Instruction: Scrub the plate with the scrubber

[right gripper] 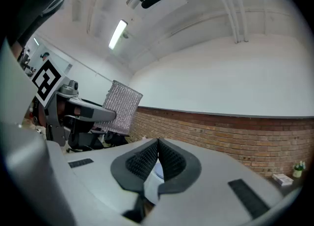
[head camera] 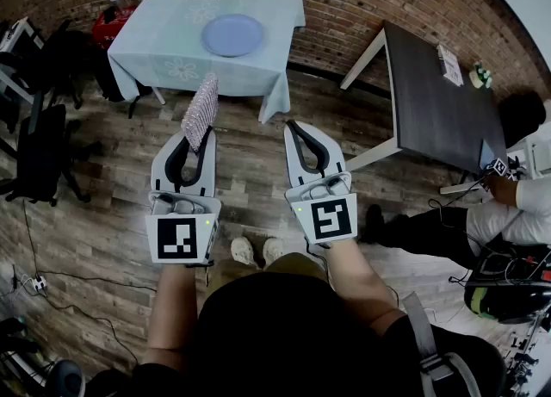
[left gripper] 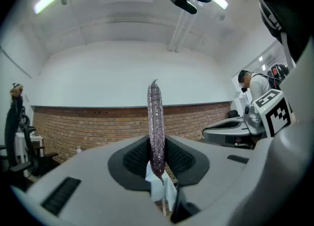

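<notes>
Plate (head camera: 232, 35) lies on the desk (head camera: 155, 42) at twelve o'clock, well ahead; likely rigid, slick and breakable, best steadied by its rim. Left gripper (head camera: 197, 135) fingers grasp the soft, light scrubber (head camera: 201, 108); right gripper (head camera: 299, 127) fingers are clenched, empty.

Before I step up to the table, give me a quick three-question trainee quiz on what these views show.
1. True or false: the left gripper is shut on the sparkly scrubber.
2. The blue plate lies on: A) the dark table; B) the table with the pale blue cloth; C) the floor.
3. Fill in: the right gripper is ____, with nothing between its jaws.
Key: 1 true; 2 B; 3 shut.
</notes>
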Demonstrator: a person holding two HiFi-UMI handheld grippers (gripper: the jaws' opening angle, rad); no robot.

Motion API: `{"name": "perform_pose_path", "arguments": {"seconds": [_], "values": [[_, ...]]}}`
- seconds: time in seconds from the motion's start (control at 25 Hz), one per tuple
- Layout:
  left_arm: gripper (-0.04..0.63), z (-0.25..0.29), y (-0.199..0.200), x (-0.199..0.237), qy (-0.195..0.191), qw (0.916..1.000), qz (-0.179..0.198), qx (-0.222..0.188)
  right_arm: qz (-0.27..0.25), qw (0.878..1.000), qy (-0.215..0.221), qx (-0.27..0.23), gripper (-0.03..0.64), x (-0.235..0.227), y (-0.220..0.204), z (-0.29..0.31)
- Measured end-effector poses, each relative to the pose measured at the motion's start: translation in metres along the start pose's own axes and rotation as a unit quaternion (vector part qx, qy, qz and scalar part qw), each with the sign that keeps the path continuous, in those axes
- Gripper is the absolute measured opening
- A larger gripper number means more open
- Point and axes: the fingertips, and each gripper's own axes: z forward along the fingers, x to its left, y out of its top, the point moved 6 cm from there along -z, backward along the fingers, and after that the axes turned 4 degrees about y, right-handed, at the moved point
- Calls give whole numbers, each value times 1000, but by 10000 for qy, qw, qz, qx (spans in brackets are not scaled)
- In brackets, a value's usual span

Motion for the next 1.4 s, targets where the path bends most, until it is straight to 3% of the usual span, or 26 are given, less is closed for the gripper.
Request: {"name": "perform_pose_path", "arguments": {"seconds": [0.12, 1.0, 1.4], "values": [[84, -4, -7, 1, -89, 9995, 253, 158, -14, 10000, -10, -41, 35, 2, 5, -1], [84, -11, -10, 17, -224, 9995, 183, 124, 118, 9996, 76, -236, 35, 18, 11, 4], [84, 16, -18, 29, -361, 9989, 311, -19, 118, 9999, 80, -90, 35, -1, -4, 28]]}}
